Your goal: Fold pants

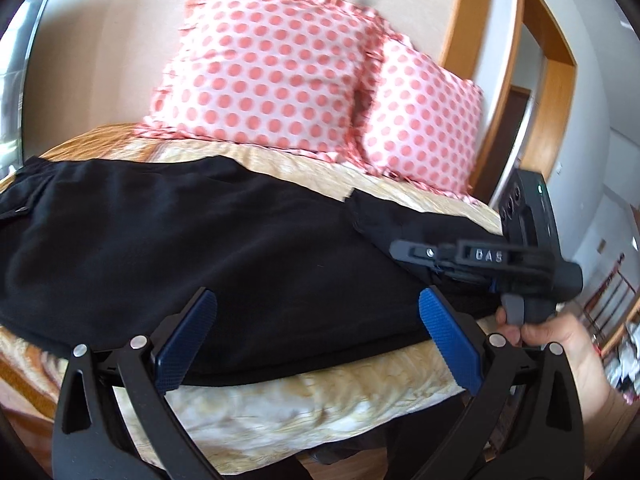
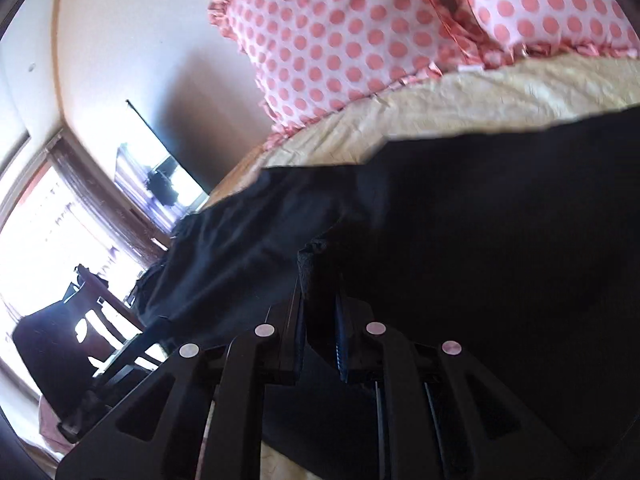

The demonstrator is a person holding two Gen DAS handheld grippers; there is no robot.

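Observation:
Black pants (image 1: 180, 240) lie spread across the bed, waistband at the left. My left gripper (image 1: 316, 320) is open, its blue pads (image 1: 448, 340) hovering wide apart over the pants' near edge with nothing pinched. My right gripper (image 1: 398, 249), held by a hand (image 1: 560, 340), comes in from the right over the pants. In the right wrist view the right gripper (image 2: 320, 280) is shut on a fold of the black pants (image 2: 480, 240), the fabric bunched between its narrow jaws and draped over its right side. The picture is tilted and blurred.
Two pink polka-dot pillows (image 1: 260, 64) lean on the wall behind the pants. The bed has a cream and gold cover (image 1: 280, 412). A wooden door frame (image 1: 560, 80) stands to the right. A window (image 2: 36, 220) and a chair (image 2: 92, 320) are at the left.

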